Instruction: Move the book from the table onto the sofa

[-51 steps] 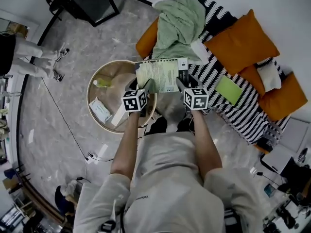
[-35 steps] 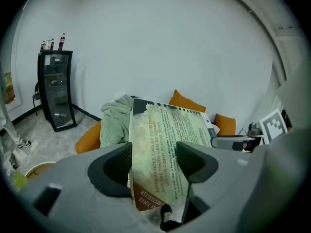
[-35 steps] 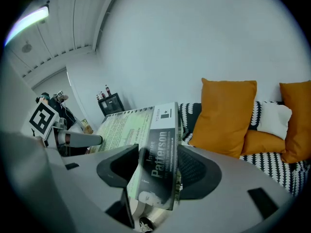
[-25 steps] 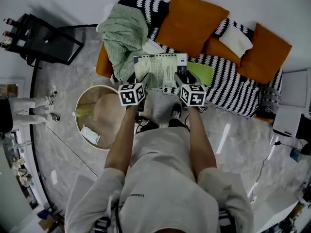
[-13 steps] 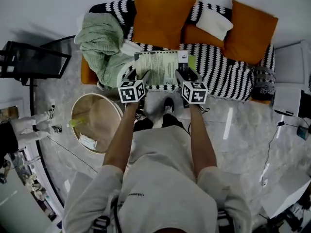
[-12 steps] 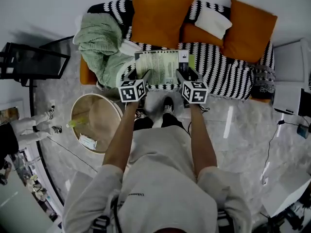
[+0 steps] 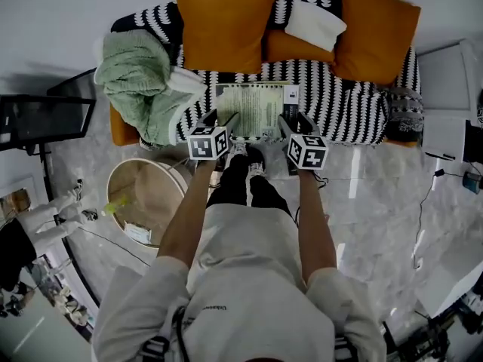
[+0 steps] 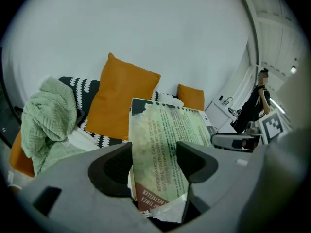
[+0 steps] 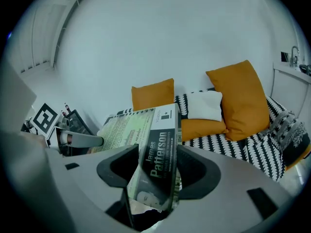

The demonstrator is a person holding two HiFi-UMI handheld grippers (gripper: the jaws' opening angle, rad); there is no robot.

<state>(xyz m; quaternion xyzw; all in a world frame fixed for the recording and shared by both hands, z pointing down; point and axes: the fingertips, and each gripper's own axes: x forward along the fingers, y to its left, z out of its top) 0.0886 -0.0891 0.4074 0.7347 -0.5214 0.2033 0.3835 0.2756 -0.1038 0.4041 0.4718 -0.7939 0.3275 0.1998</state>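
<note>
Book [image 7: 254, 110]: paperback, rectangular, pale green printed cover. It was held level at its near edge by both grippers, over the front of the sofa [image 7: 343, 105] seat. Whether it touched the seat could not be told.

Left gripper [image 7: 221, 119]: jaws closed on the book's left near corner. Its own view alone showed the cover's lines of text, a red-brown band at the bottom and a ragged lower edge. That view also took in a person [image 8: 254, 107] standing far right.

Right gripper [image 7: 296, 119]: jaws clamped on the spine side. Its view alone showed the dark grey spine with pale lettering.

Head view only:
- Sofa cover, black and white in a woven zigzag.
- Two large orange cushions [image 7: 223, 23], square and plump, against the back.
- Small white pillow [image 7: 315, 24] between them.
- Green knitted blanket [image 7: 138, 75], crumpled in a heap at the sofa's left end.
- Round wooden table [image 7: 121, 189] with a raised rim, on grey marbled floor [image 7: 392, 194], left of the person's legs and well apart from the book.
</note>
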